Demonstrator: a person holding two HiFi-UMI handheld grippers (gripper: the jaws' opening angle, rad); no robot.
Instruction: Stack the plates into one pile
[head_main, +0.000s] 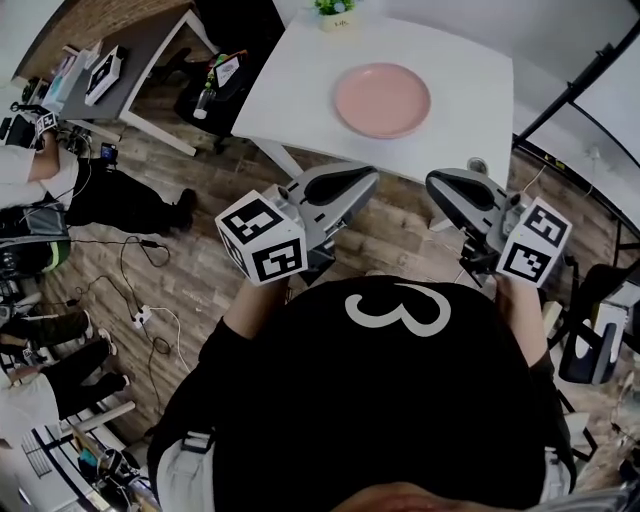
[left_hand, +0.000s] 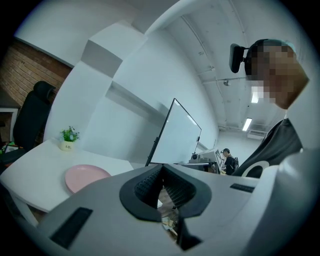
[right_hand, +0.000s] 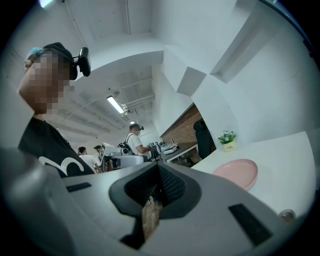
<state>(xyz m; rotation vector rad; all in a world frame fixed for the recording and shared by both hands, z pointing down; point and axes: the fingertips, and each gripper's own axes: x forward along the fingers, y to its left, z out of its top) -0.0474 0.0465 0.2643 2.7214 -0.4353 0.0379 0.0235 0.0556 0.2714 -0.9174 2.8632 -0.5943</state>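
Far left in the head view, loose cables (head_main: 150, 318) are trailing over the wood floor near the person's feet, so any step toward the table (head_main: 290, 85) is risking a snag and a jolt to both tools. The left gripper (head_main: 350, 185) (left_hand: 162, 189) is hovering off the near table edge, over the floor, with its jaws pressed together and nothing between them. If it is sent in like that, the closed tips are likely going to shove the plate instead of taking it. The pink plate (head_main: 382, 99) (left_hand: 85, 177) (right_hand: 237, 173) is sitting mid-table, well apart from both tools. Its rim is looking doubled in the right gripper view, so probably it is already a pile, but I cannot tell for sure, and no other loose plate is showing. The top is looking smooth, so a nudge is probably going to slide the plate toward the small plant pot (head_main: 337, 12) (left_hand: 69, 140) (right_hand: 227, 141) at the far edge, or skew the layers. The rim is also lying low and thin, so a shallow pinch is risking a slip and a clatter. The right gripper (head_main: 452, 195) (right_hand: 159, 189) is hovering off the near edge too, jaws together and empty, carrying the same pushing risk, and with both tools coming in at once they are risking bumping each other.
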